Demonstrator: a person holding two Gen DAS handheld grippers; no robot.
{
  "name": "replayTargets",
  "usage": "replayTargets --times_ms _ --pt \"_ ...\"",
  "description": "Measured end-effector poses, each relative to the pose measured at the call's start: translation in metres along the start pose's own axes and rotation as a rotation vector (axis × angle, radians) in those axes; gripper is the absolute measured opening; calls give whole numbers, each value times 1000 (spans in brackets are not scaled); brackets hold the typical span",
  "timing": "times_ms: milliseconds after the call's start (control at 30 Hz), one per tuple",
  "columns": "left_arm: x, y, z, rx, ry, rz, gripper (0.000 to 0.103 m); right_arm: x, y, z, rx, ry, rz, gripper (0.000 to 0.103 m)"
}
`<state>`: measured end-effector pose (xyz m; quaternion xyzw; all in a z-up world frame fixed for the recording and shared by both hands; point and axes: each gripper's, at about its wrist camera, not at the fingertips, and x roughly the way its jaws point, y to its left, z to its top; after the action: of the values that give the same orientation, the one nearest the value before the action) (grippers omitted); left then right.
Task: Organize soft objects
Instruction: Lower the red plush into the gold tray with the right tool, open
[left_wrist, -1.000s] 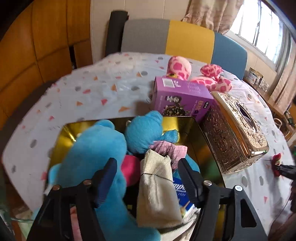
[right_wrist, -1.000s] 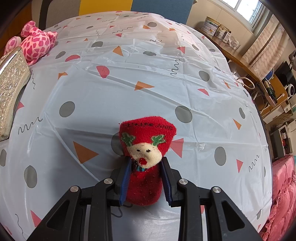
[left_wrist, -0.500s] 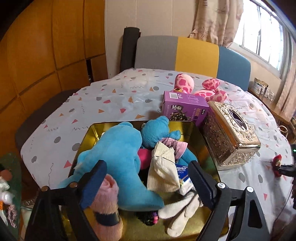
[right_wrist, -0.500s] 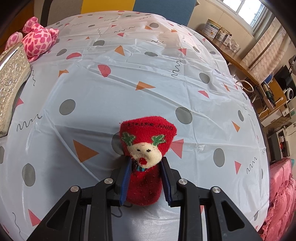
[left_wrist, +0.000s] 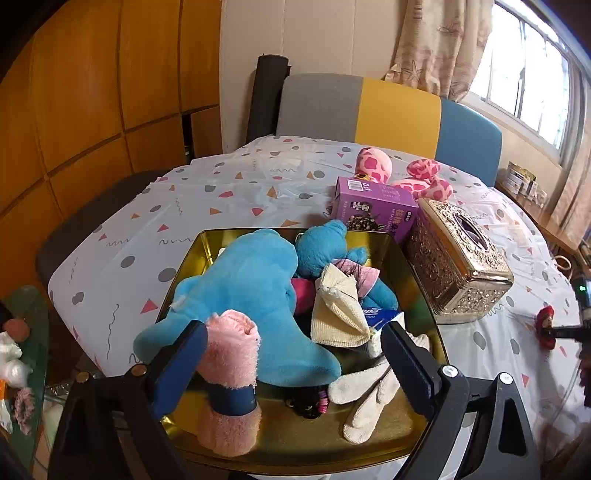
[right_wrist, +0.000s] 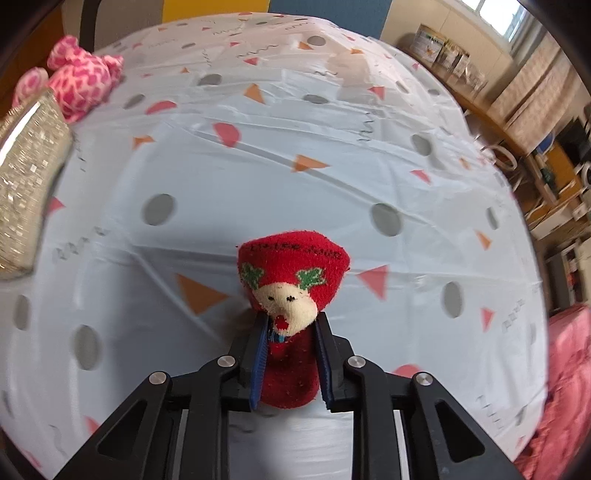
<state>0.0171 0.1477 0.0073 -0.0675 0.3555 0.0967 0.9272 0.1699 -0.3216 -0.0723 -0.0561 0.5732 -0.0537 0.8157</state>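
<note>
Where the right tongs (right_wrist: 291, 354) pinch, the red sock (right_wrist: 291, 295) sits between them.

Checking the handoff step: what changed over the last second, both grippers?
The left gripper let go of the cream cloth, pulled back from the gold tray, and its fingers are opening with nothing between them. The right gripper squeezed tighter on the red sock. Blue plush, purple box and tissue box stayed put.

Red reindeer sock (right_wrist: 291, 317) upright on table (pinched), plush pile in gold tray (left_wrist: 399, 258).
</note>
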Motion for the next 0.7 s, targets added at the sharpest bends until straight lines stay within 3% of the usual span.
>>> replayTargets --times_ms 133,300,500,700 --pt "-2 2 -1 5 -7 -3 96 -17 10 6 27 -32 44 19" --pt "-1 5 -2 6 -9 0 97 -62 24 6 56 -154 124 19" --pt "2 7 -5 3 6 -2 97 -114 75 3 -55 -280 231 19" --pt "1 11 -6 -4 5 0 98 -150 135 2 -165 -351 353 19"
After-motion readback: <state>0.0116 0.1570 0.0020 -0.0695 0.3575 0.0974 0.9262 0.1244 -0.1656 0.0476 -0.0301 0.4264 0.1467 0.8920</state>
